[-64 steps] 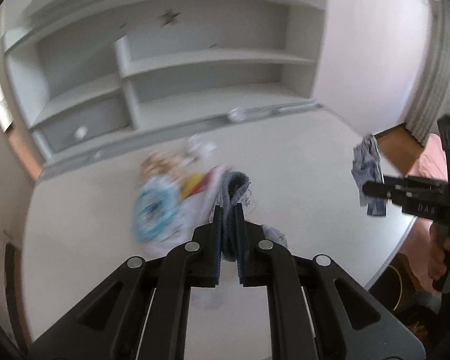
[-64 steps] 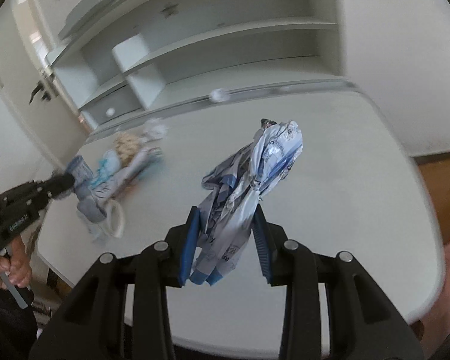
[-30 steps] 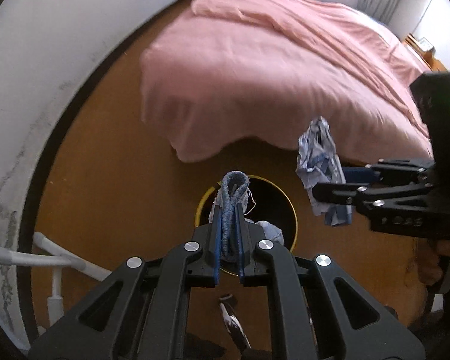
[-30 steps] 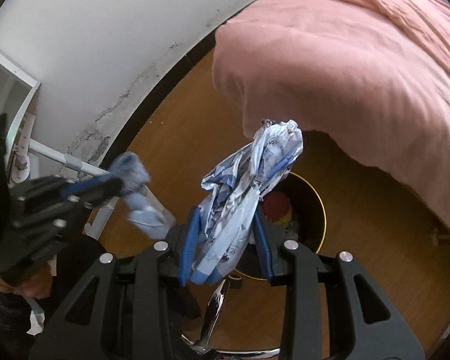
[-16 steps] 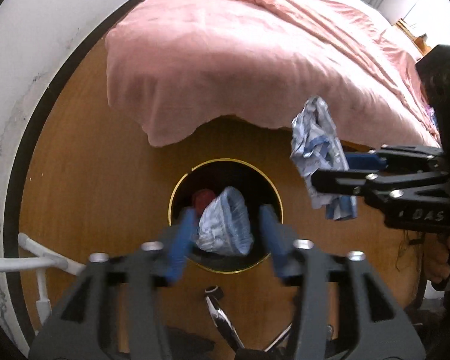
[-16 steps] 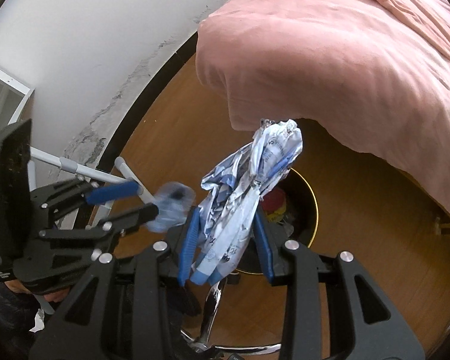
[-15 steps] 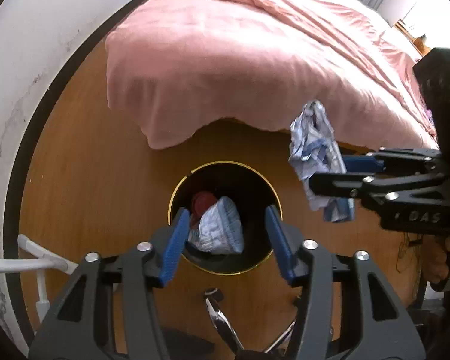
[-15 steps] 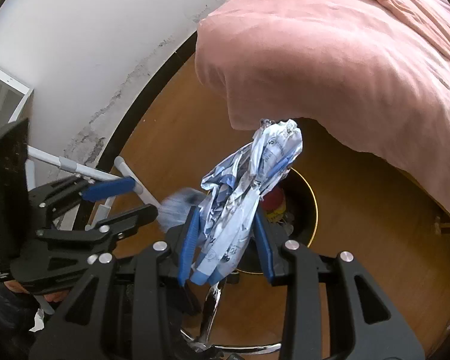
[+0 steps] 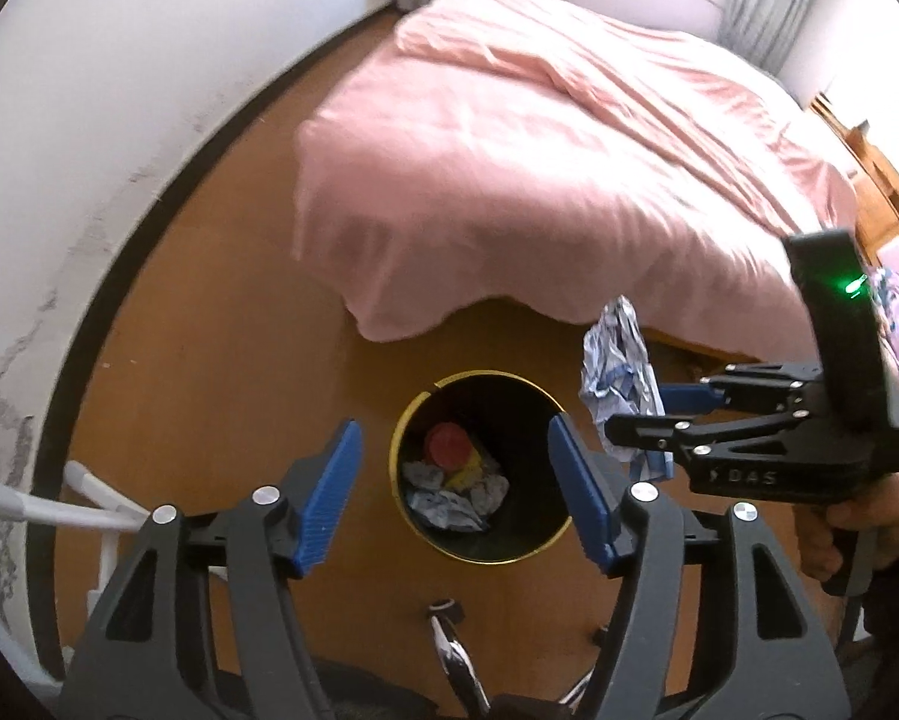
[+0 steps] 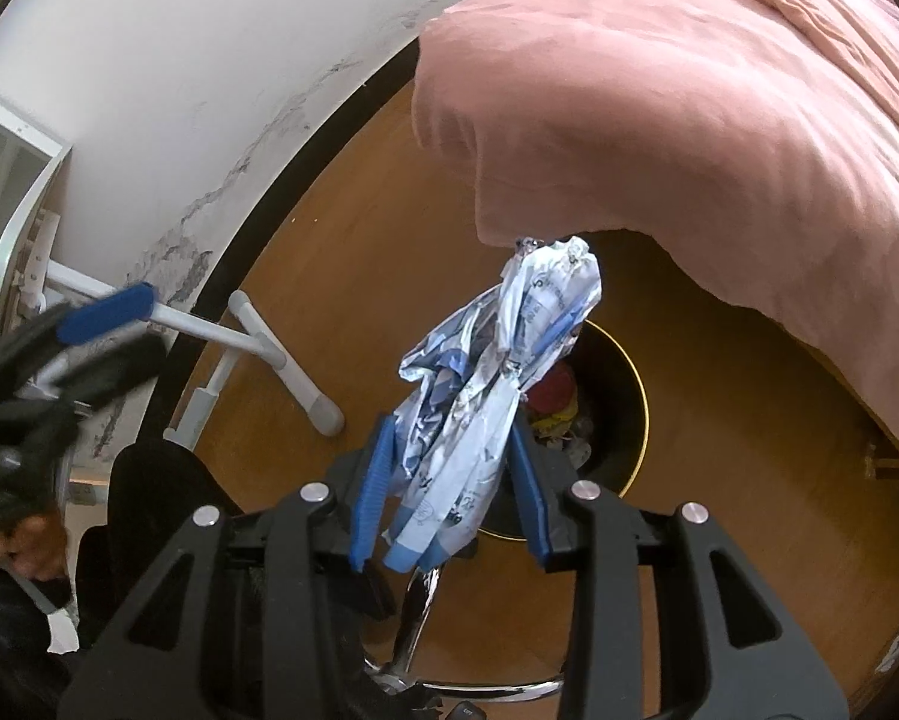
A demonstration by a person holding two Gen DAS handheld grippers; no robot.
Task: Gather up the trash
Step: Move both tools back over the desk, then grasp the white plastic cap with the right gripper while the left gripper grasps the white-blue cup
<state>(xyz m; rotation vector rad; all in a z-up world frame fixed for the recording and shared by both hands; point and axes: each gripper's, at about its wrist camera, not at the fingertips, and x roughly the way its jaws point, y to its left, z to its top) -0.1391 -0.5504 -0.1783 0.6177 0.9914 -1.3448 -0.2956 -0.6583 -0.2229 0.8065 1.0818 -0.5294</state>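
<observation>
A black trash bin with a gold rim [image 9: 560, 531] stands on the wooden floor by the bed; it also shows in the right wrist view [image 10: 641, 402]. Crumpled trash [image 9: 449, 489] and a red lid lie inside. My left gripper [image 9: 452, 447] is open and empty above the bin. My right gripper [image 10: 449, 450] is shut on a crumpled blue-and-white wrapper [image 10: 497, 372] and holds it above the bin's near side. The wrapper [image 9: 620, 372] and the right gripper [image 9: 659, 414] show right of the bin in the left wrist view.
A bed with a pink duvet [image 9: 569, 180] stands beyond the bin. A white wall with a black baseboard [image 9: 119, 276] runs on the left. White metal table legs [image 10: 257, 348] stand on the floor at the left. A chrome chair base [image 10: 419, 630] lies below the grippers.
My left gripper opened and dropped its blue-grey trash into the bin, then spread wider. My right gripper kept hold of the wrapper over the bin's edge.
</observation>
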